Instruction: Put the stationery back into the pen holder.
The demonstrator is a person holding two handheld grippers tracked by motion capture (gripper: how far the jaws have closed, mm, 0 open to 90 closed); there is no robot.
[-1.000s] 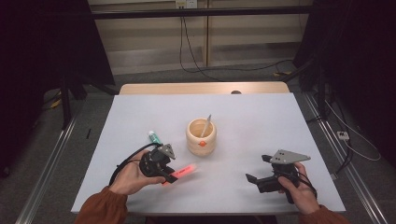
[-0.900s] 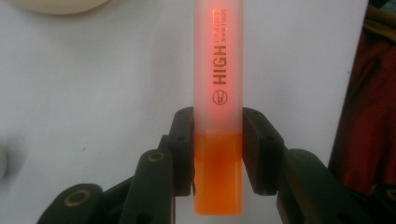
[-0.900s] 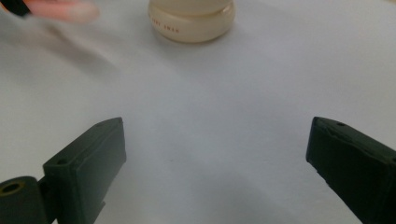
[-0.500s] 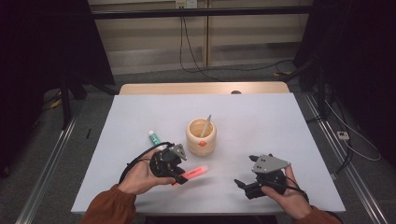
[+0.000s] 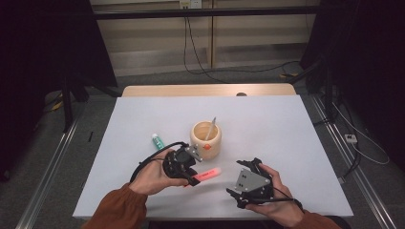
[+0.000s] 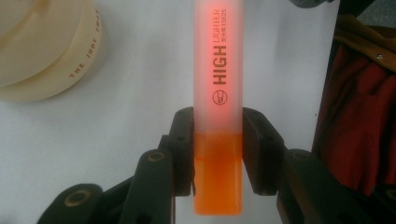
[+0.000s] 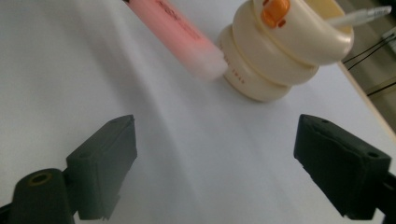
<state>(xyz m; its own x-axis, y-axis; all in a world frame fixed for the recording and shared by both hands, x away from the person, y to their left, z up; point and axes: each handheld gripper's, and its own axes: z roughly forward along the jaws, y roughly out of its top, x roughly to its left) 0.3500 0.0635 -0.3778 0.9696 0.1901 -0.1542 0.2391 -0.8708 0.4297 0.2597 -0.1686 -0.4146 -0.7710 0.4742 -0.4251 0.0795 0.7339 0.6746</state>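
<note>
- The right gripper (image 5: 239, 183), in the person's hand at the near edge of the white table (image 5: 296, 138), has its black jaws spread wide with nothing between them; in the right gripper view (image 7: 212, 165) only bare tabletop lies in the gap.
- Just to its left, the left gripper (image 5: 191, 177) is clamped on the pink translucent highlighter pen with an orange cap (image 5: 206, 174). The left gripper view shows both pads (image 6: 184, 140) pressed to the pen's sides right where the cap meets the body (image 6: 218, 93).
- The pen's long axis runs from the left jaws rightward and slightly away, so its free pale end points into the space ahead of the right gripper, up and left of that gripper's open jaws (image 7: 175, 32). By my reading, the right hand is the nearer one to take that end, and would need to move forward and left.
- Farther on stands the cream round wooden pen holder (image 5: 206, 138), close beside the pen's free end, with a thin pen inside.
- Left of it lies a small green-capped tube (image 5: 156, 140).
</note>
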